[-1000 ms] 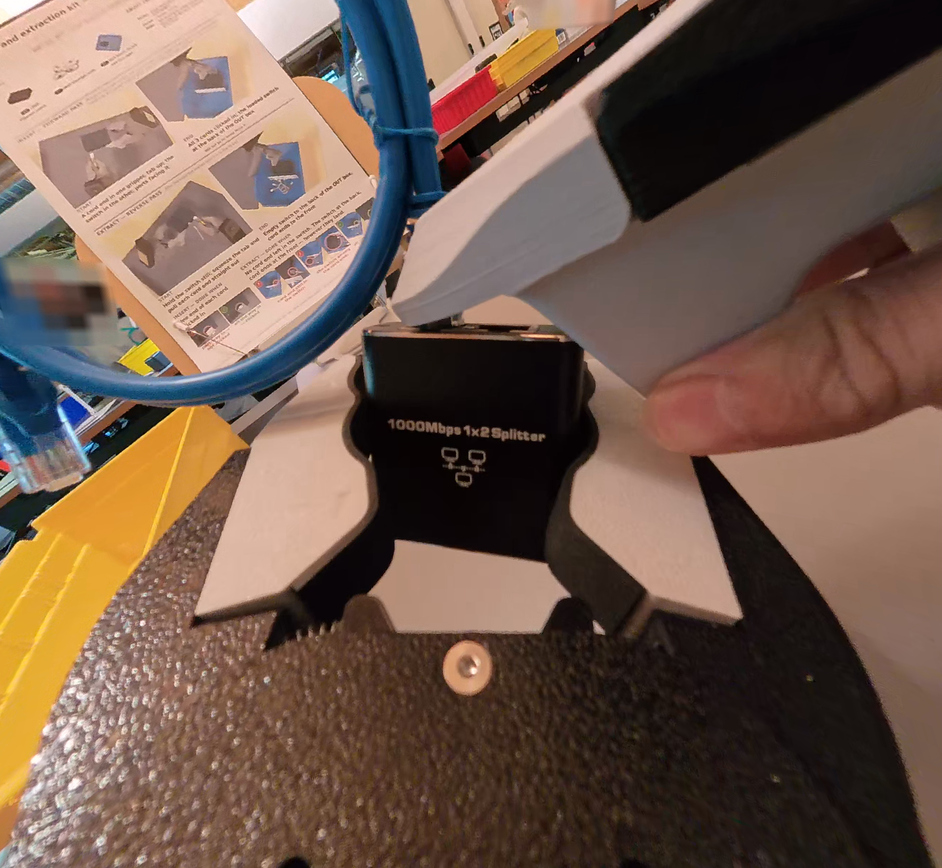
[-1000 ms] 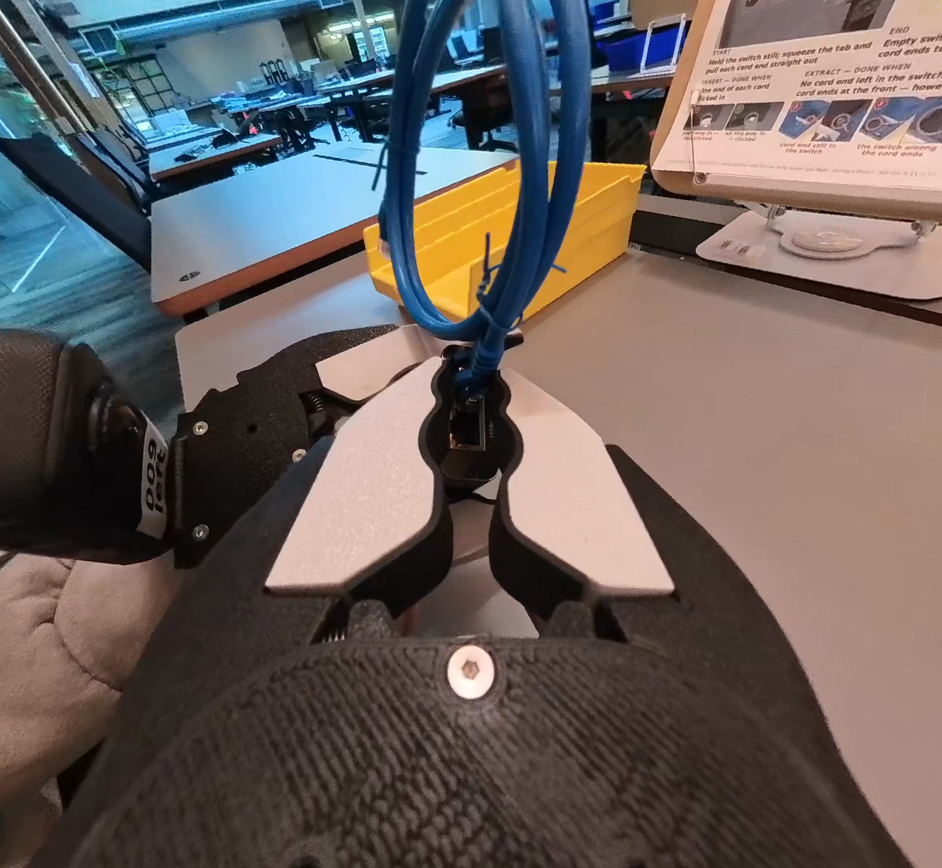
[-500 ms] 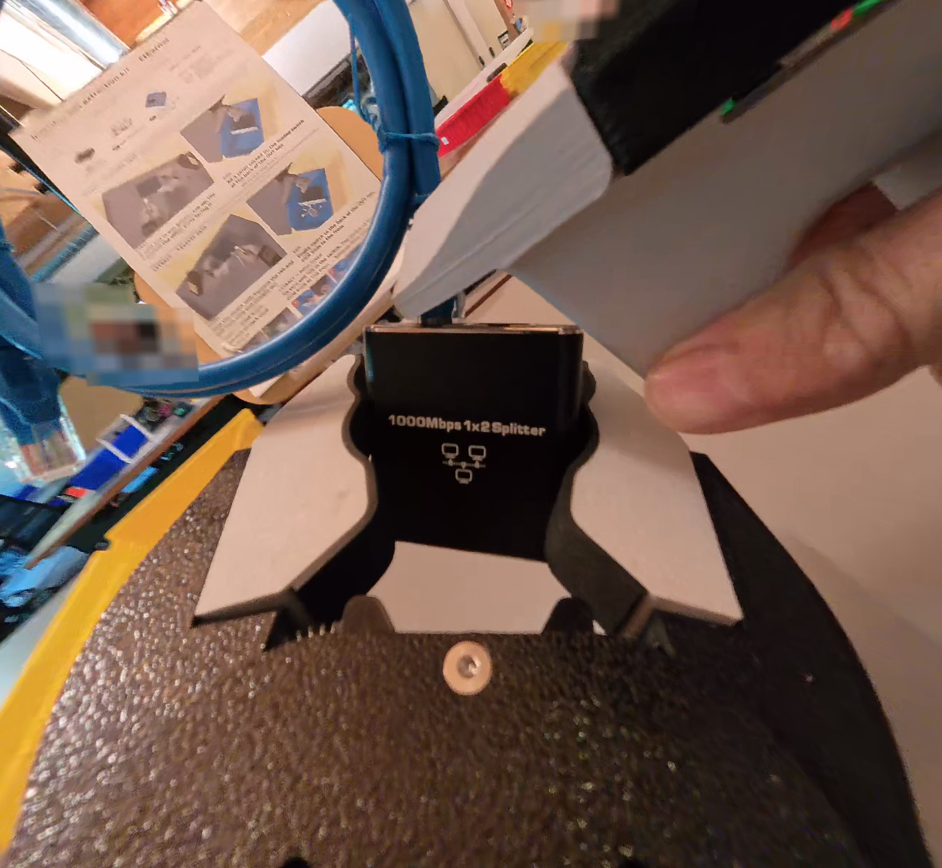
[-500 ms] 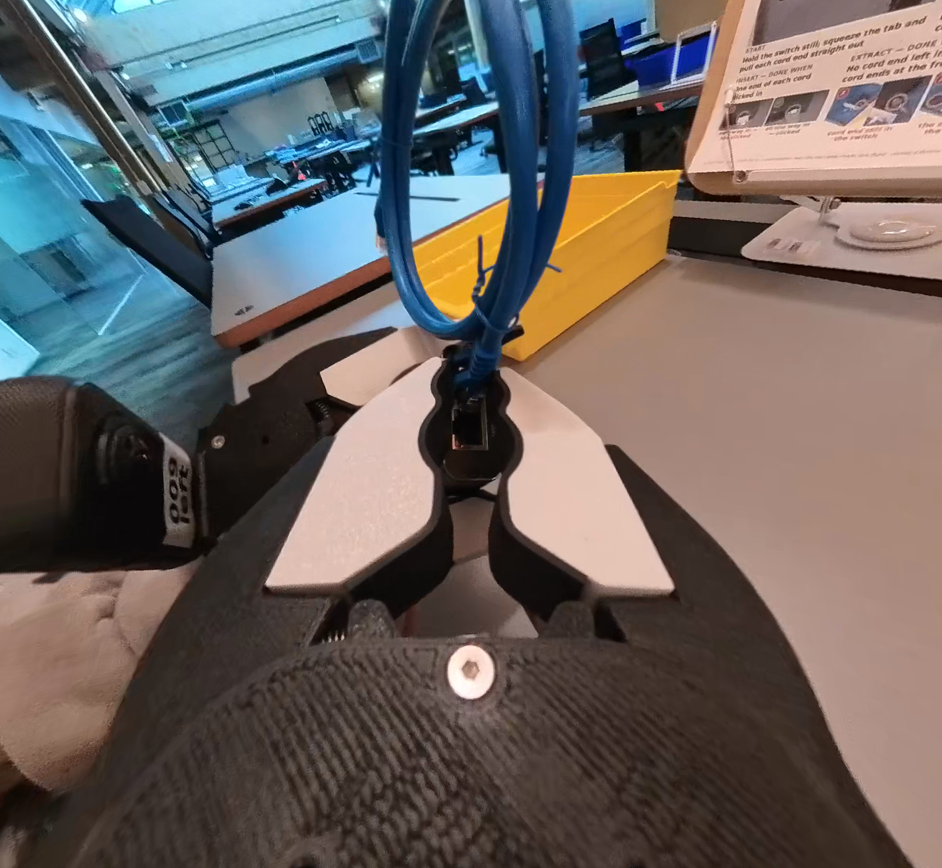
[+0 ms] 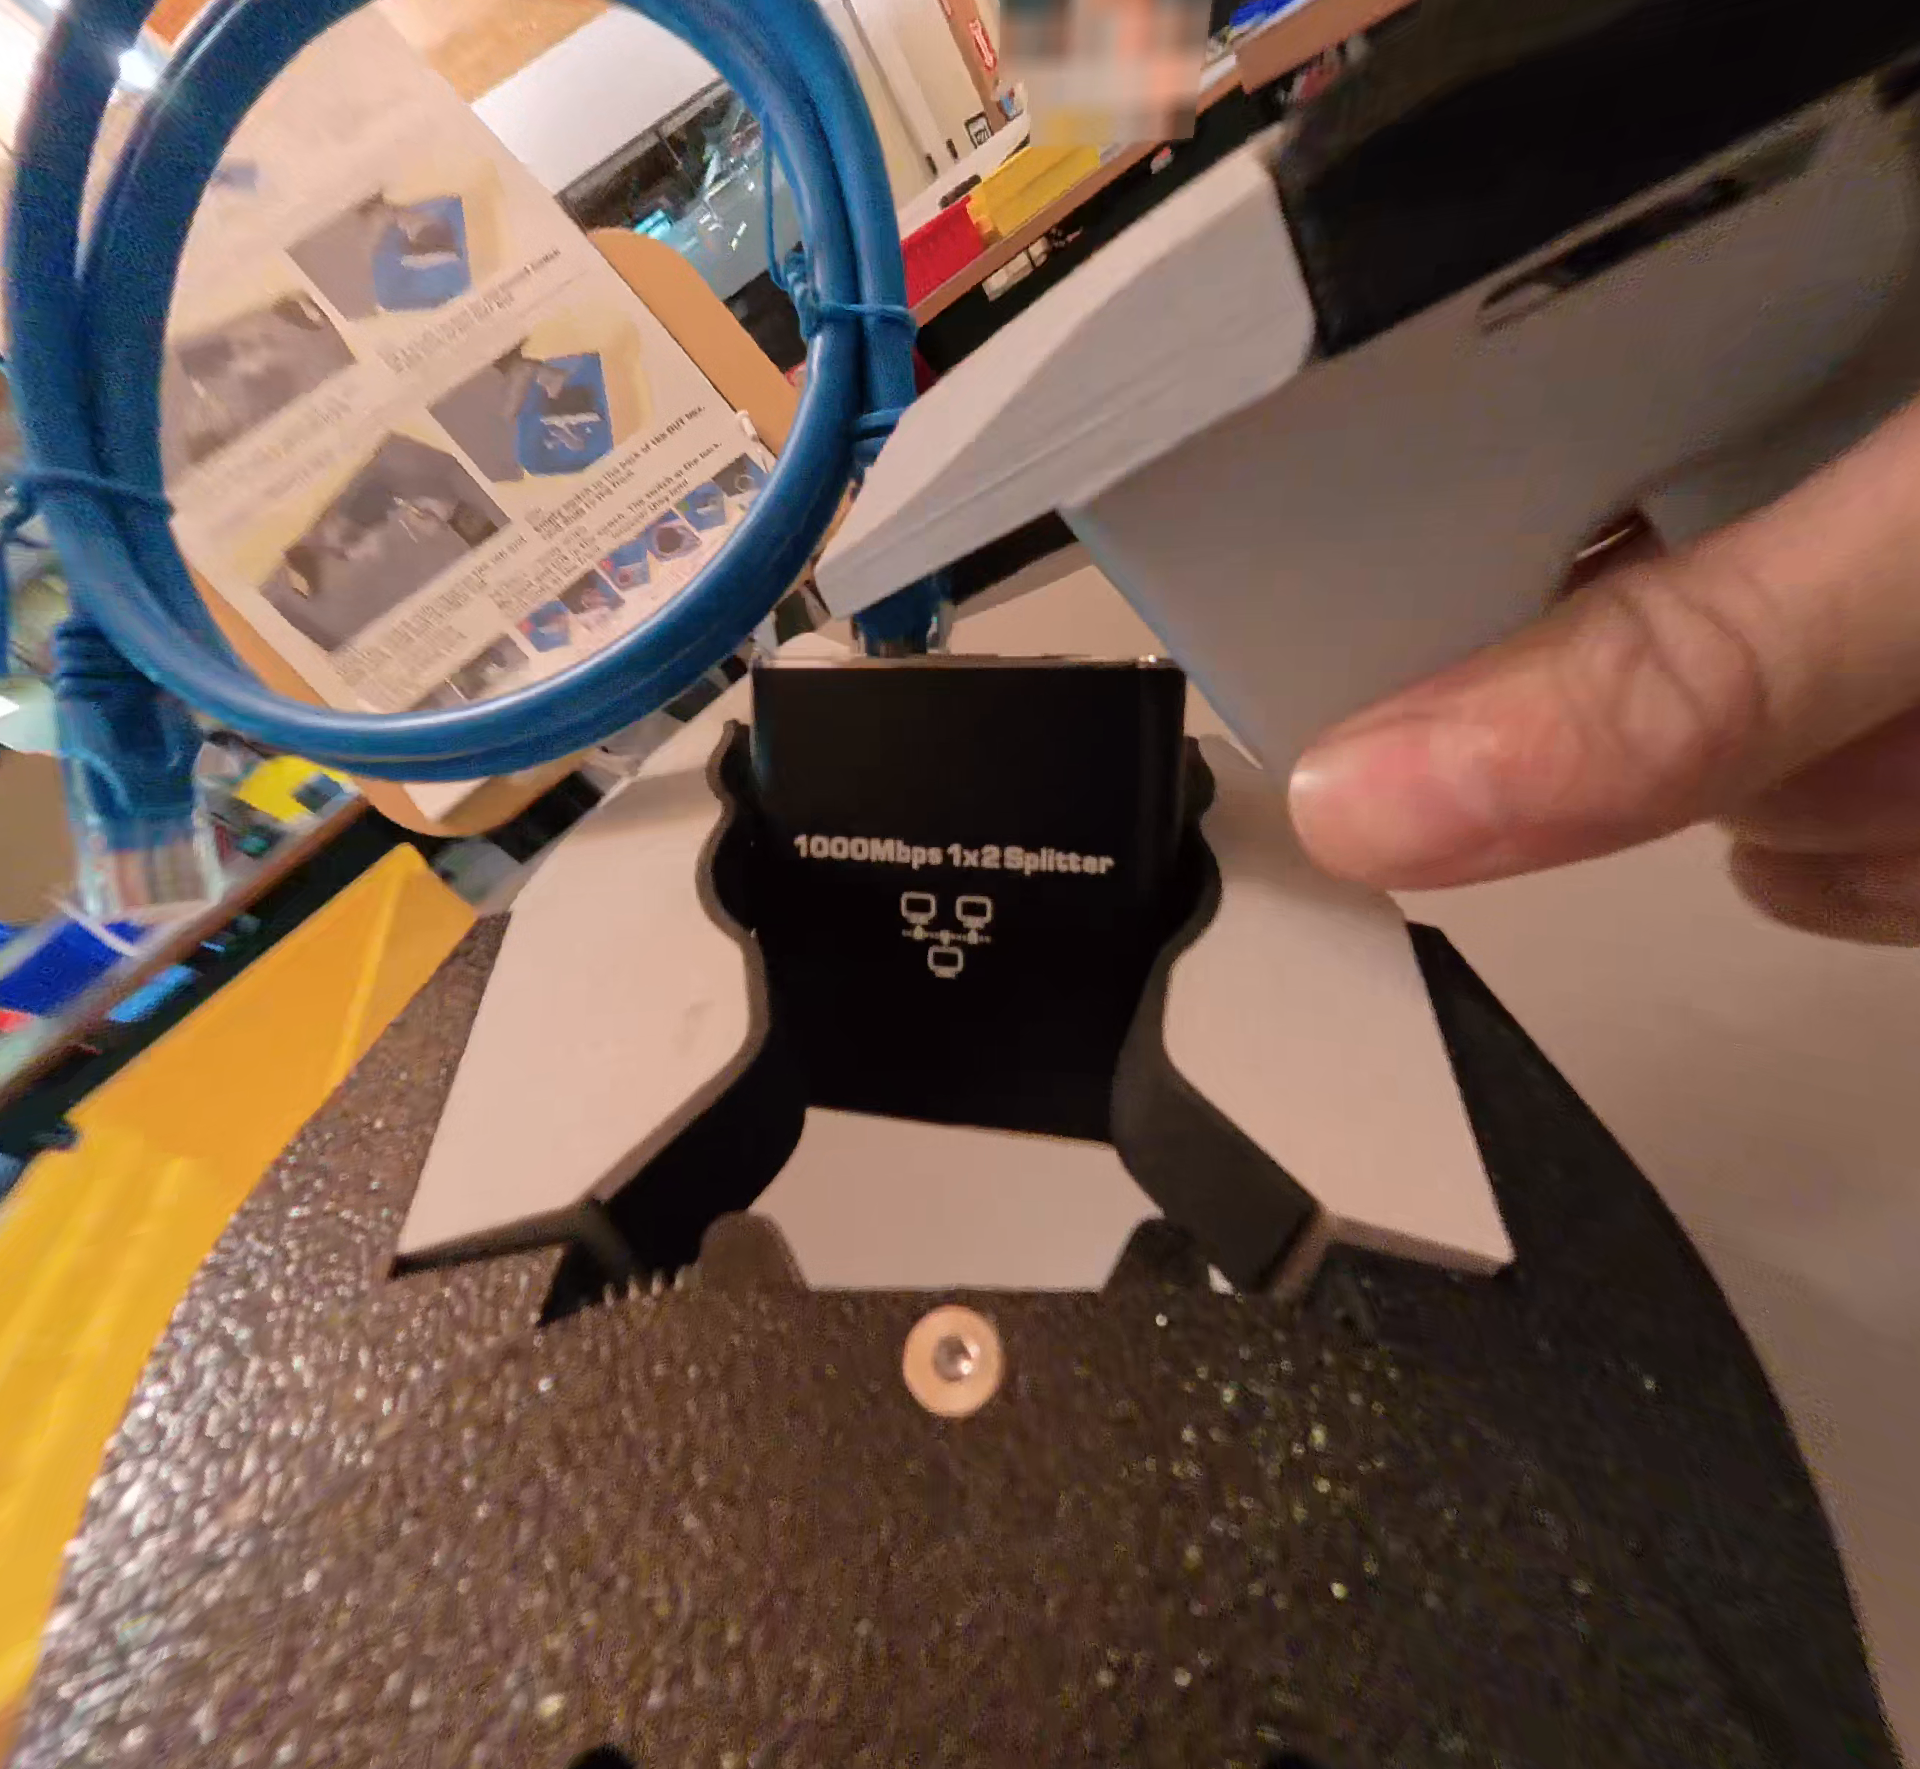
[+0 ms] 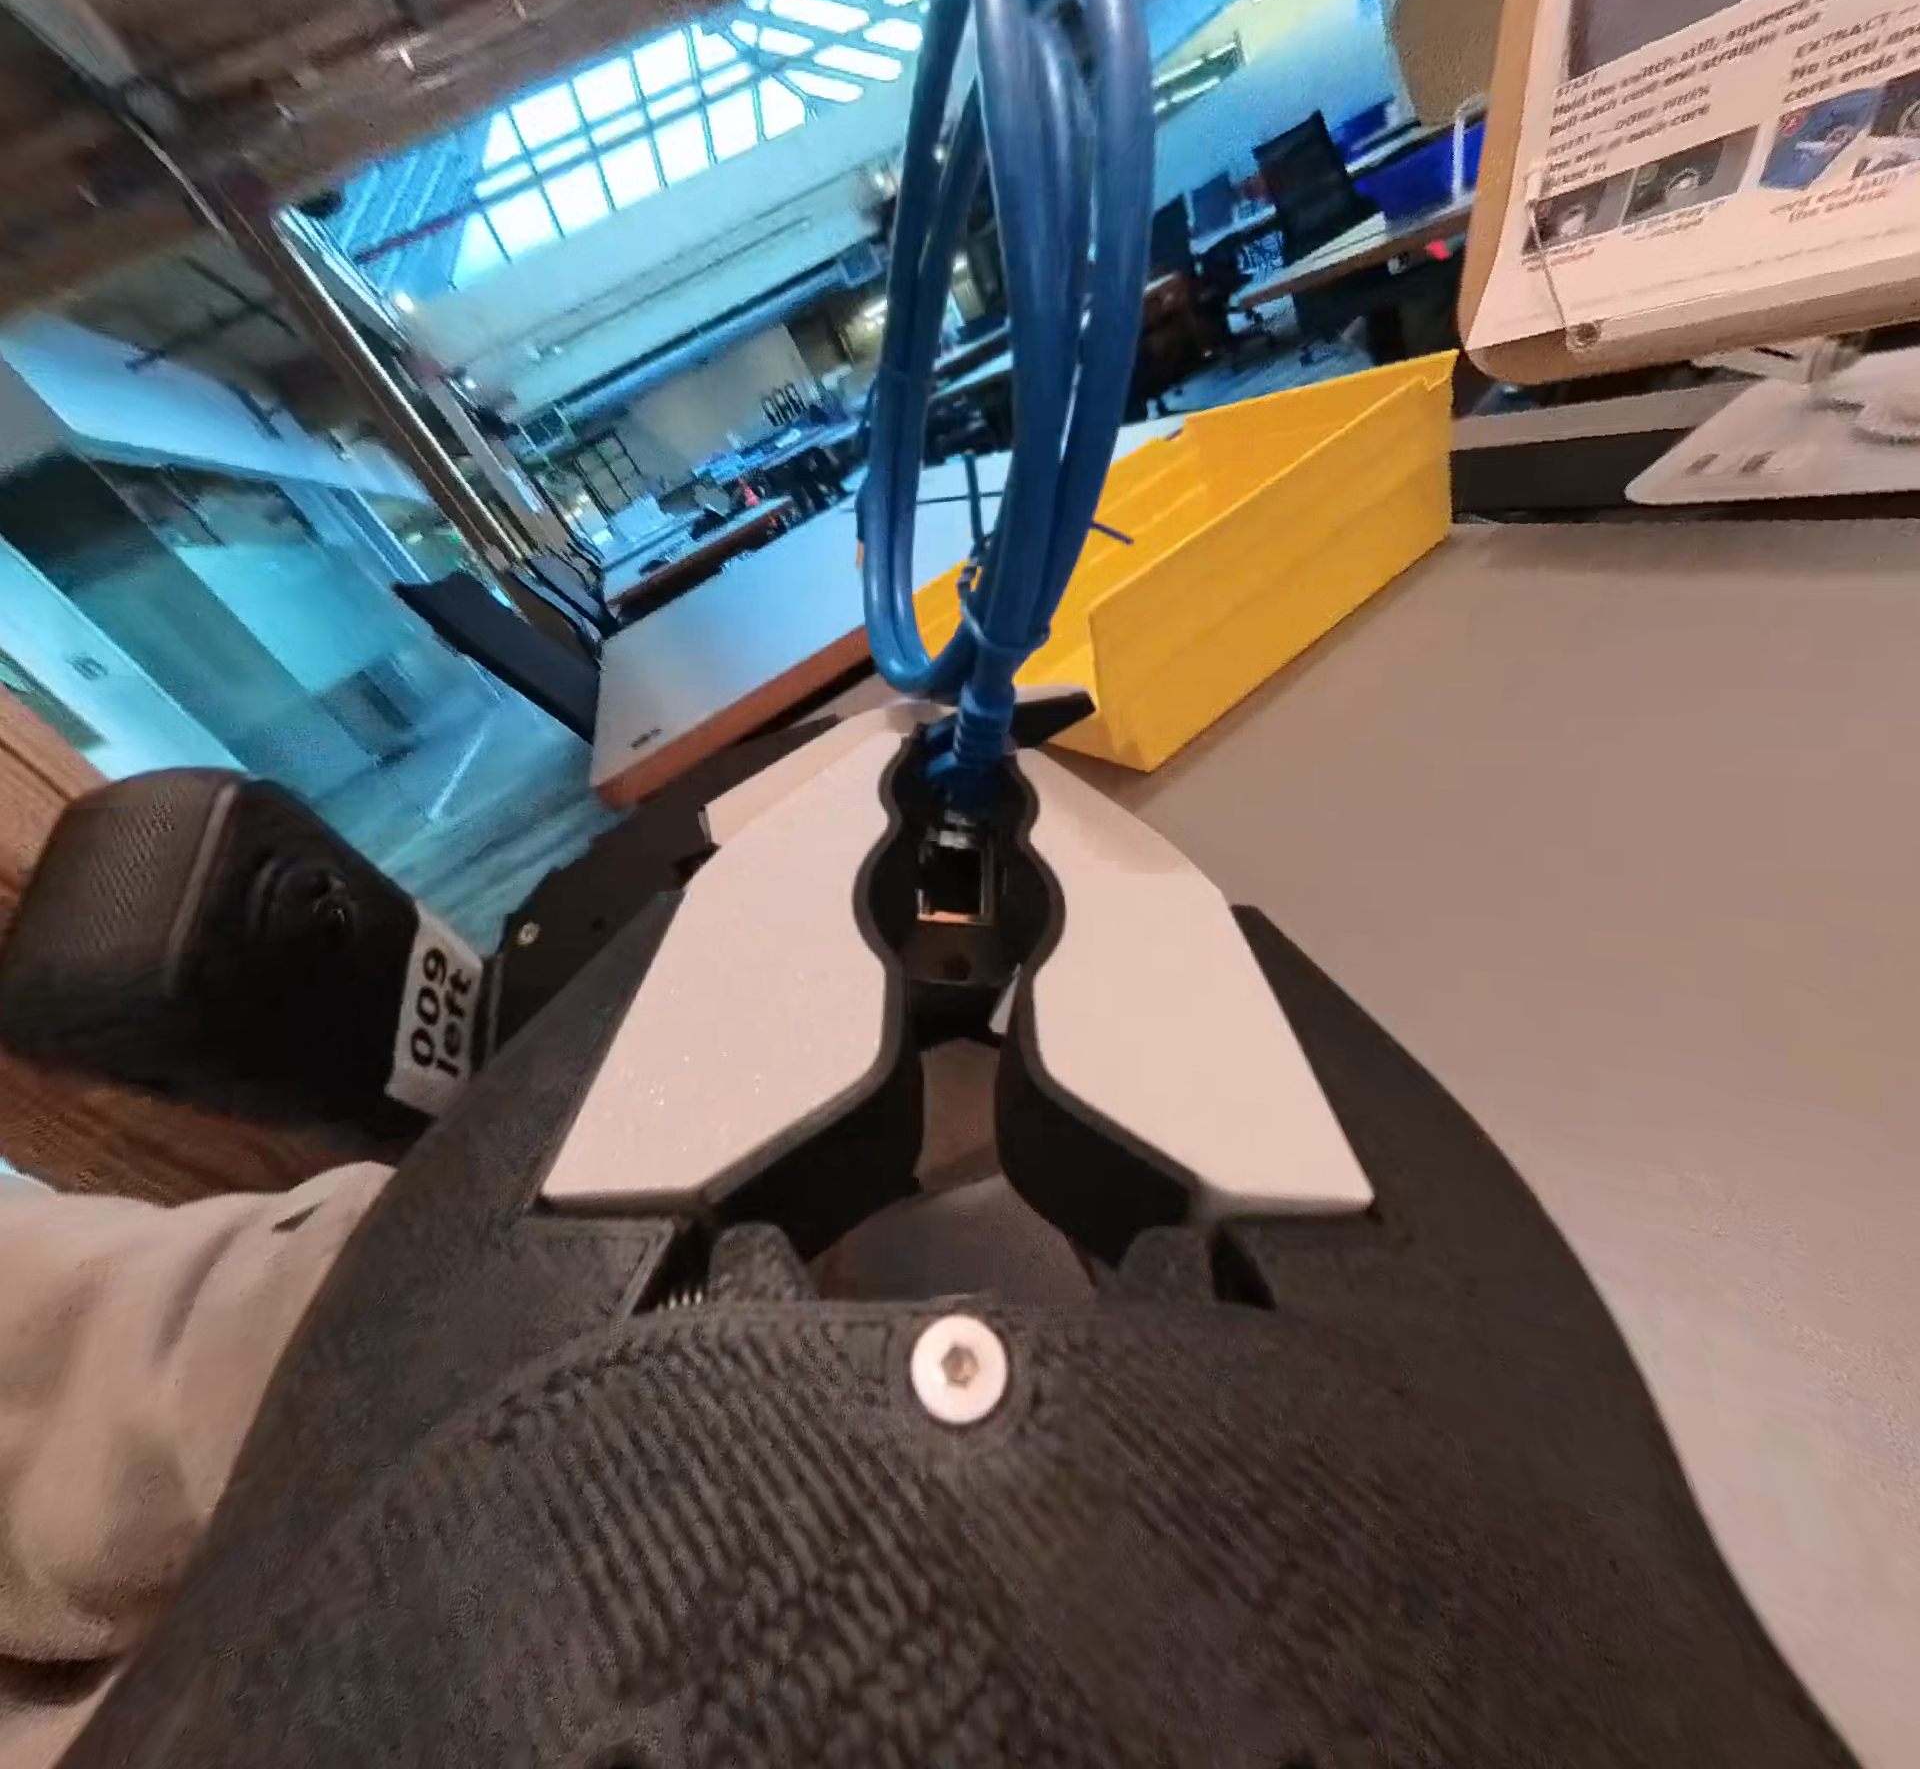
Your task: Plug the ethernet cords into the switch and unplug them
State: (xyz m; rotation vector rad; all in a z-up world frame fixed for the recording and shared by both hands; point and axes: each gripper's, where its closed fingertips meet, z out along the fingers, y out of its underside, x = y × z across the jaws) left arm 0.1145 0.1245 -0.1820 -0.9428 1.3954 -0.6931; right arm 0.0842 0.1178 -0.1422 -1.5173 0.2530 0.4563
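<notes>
My left gripper [image 5: 961, 755] is shut on the black switch [image 5: 951, 971], which stands upright between its white fingers. A blue ethernet cord [image 5: 436, 743], tied in a coil, rises up and left from the switch's far face. Its other plug [image 5: 125, 784] hangs blurred at the left. My right gripper [image 6: 966, 755] is shut on the cord's plug boot [image 6: 977, 717], right at the switch's port face [image 6: 951, 909]. The right gripper's white finger [image 5: 1091, 410] reaches in from the upper right of the left wrist view. The plug's tip is hidden.
A person's finger [image 5: 1610, 732] rests on the right gripper. A yellow bin [image 6: 1247, 597] sits on the grey table [image 6: 1558, 888] behind the cord. An instruction sheet on a board [image 6: 1714, 109] stands at the back right. A sleeve [image 6: 156, 1356] is at the lower left. There is about 4 cm between the tips of the two grippers.
Both grippers have tilted upward together, still gripped. More of the blue plug boot now shows above the switch's far edge. The coil has swung left.
</notes>
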